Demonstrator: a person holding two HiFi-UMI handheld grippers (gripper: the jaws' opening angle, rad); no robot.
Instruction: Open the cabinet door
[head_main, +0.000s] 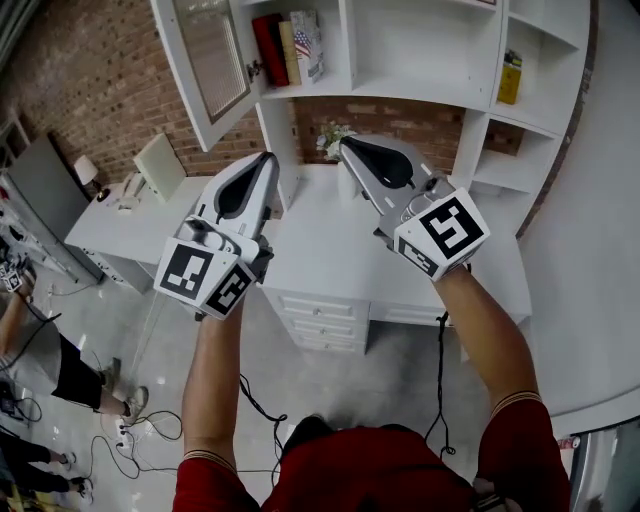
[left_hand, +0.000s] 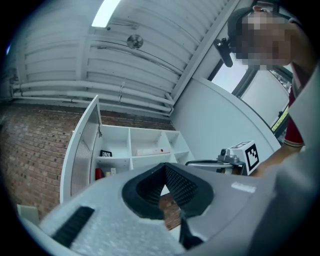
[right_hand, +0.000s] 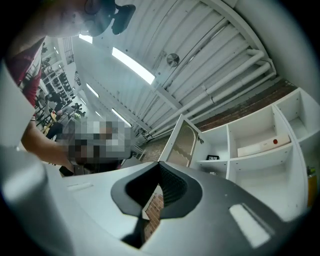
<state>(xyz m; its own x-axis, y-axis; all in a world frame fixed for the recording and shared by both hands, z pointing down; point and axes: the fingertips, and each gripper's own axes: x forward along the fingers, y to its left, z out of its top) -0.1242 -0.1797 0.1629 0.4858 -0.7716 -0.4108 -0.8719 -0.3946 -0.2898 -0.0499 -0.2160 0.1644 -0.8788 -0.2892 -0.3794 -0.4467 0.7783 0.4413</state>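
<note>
Swung wide at upper left, top cut off by the frame: white-framed, glass-panelled cabinet door (head_main: 207, 60). Beside it, red and tan books (head_main: 285, 48) on a smooth white shelf (head_main: 300, 88). Below, well apart from the door: left gripper (head_main: 268, 158) and right gripper (head_main: 345, 143), grey moulded shells, ribbed black pads (left_hand: 181, 186) pressed together on nothing.

Surroundings noted.
Books (head_main: 290, 48) at 12 o'clock; yellow box (head_main: 510, 78) at 2; flowers (head_main: 332, 138) near centre; drawers (head_main: 325, 320) at 6; brick wall (head_main: 90, 80) at 10.
</note>
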